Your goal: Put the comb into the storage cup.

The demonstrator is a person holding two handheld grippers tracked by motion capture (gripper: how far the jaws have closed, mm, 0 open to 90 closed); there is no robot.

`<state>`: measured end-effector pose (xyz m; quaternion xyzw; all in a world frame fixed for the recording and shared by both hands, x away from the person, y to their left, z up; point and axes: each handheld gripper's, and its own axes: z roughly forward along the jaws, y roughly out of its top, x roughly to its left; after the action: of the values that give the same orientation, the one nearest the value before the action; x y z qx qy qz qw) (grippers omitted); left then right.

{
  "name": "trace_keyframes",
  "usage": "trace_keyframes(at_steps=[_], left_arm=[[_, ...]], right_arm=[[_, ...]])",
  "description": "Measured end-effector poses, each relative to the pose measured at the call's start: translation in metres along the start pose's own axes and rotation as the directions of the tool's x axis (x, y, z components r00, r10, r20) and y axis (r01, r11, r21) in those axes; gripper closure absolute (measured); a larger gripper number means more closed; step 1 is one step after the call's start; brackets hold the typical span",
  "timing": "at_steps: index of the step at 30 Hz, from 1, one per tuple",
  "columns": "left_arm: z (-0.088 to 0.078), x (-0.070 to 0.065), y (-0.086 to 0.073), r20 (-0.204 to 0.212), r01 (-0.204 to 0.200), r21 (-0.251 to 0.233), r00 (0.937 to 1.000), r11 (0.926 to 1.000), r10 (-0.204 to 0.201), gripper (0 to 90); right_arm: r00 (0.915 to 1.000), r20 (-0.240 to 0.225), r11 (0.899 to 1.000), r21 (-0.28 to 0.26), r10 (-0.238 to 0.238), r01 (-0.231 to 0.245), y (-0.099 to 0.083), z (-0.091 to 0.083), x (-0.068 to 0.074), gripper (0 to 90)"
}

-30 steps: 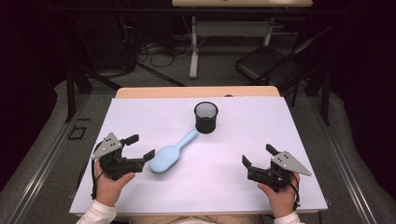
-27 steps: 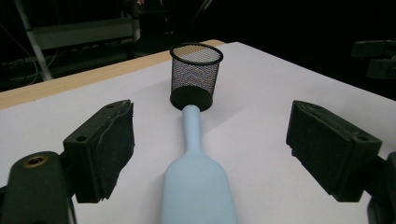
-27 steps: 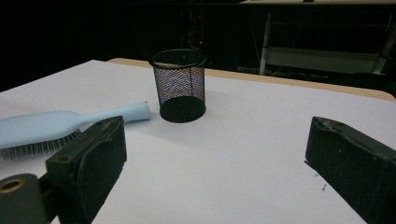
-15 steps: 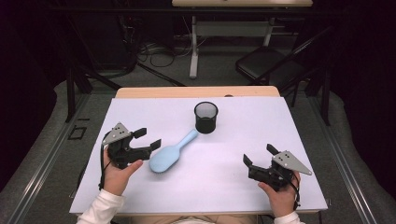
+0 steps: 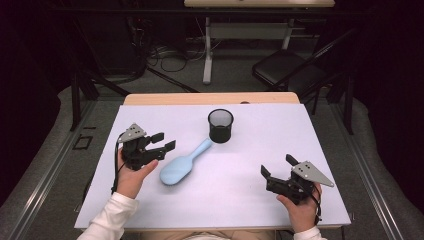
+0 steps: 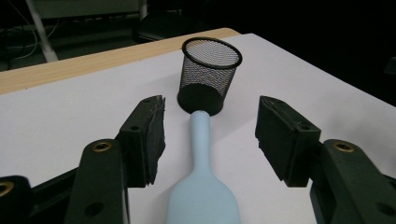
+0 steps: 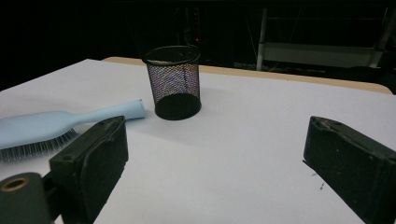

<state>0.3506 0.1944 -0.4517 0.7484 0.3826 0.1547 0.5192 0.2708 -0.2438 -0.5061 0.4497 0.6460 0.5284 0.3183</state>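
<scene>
The left tongs [image 5: 163,142] sit left of centre in the high view, held in the person's left hand [image 5: 131,172], and point toward the right of the frame at the light blue hairbrush [image 5: 182,164]. Their jaws stand apart and have just been closing. In the left gripper view the brush handle [image 6: 201,135] runs up the middle of the frame between the two jaws, and neither pad touches it. The brush lies flat on the white bench [image 5: 250,200], its broad head at lower left and its handle slanting up to the right. The handle tip ends just at the foot of the black mesh cup [image 5: 220,125], which stands upright a little above the middle of the frame.

The right tongs [image 5: 278,166] rest at lower right in the high view, in the right hand [image 5: 300,210], well apart from the brush. Their jaws are wide apart with nothing between them. The right gripper view looks across the bare bench toward the cup [image 7: 173,81], with the bristled brush head [image 7: 37,135] at the left edge.
</scene>
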Motion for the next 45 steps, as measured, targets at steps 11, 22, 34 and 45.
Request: trace_keyframes(at_steps=[11, 22, 34, 45], left_arm=[[0.018, 0.006, 0.006, -0.026, 0.057, 0.003, 0.9981, 0.9984, -0.057, 48.1], [0.038, 0.013, 0.010, -0.044, 0.077, 0.080, 0.9963, 0.9938, -0.073, 67.4], [0.062, 0.014, 0.016, -0.103, 0.091, 0.171, 0.9920, 0.9811, -0.074, 81.5], [0.080, 0.012, 0.019, -0.107, 0.088, 0.221, 0.9921, 0.9713, -0.065, 89.8]], right_arm=[[0.9997, -0.015, 1.000, 0.013, -0.020, 0.020, 0.002, 0.001, 0.003, 0.9], [0.9989, -0.037, 0.999, 0.015, -0.028, 0.029, 0.004, 0.000, 0.005, 0.0], [0.9984, -0.047, 0.999, 0.016, -0.032, 0.032, 0.007, 0.000, 0.006, 0.0], [0.9978, -0.045, 0.998, 0.038, -0.050, 0.051, 0.008, 0.000, 0.008, 0.0]])
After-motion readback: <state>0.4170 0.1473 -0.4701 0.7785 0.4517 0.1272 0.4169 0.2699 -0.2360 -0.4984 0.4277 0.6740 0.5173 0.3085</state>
